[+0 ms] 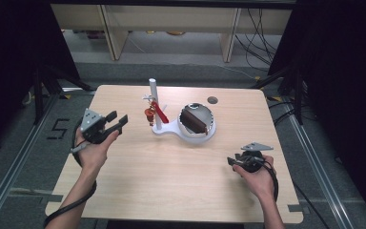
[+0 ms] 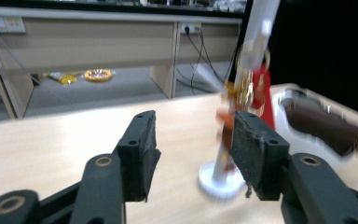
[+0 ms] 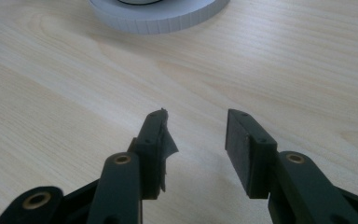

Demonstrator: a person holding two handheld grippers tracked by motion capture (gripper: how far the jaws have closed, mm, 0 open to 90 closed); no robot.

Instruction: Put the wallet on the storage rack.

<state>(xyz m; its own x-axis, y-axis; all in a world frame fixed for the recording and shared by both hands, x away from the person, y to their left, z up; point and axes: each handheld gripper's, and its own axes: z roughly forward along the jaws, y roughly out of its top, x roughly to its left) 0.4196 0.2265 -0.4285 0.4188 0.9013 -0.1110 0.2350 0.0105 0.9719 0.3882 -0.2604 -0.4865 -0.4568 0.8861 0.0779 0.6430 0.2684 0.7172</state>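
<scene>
pale wooden table [image 1: 171, 176] stood on a grey floor, desks lined up behind it. at the table's centre, toward twelve o'clock, sat a white stand [image 1: 155, 102] with a red-and-gold ornament [image 1: 151, 113] hanging on its post, and a white dish [image 1: 211, 129] at its three o'clock holding a dark brown block [image 1: 193, 120]. the left gripper [image 1: 116, 121] hovered at the stand's nine o'clock, near but apart, jaws spread and empty, aimed at the ornament [image 2: 242, 93]. the right gripper [image 1: 232, 161] rested low at the table's four o'clock, jaws parted with nothing between them, well apart from the dish.
</scene>
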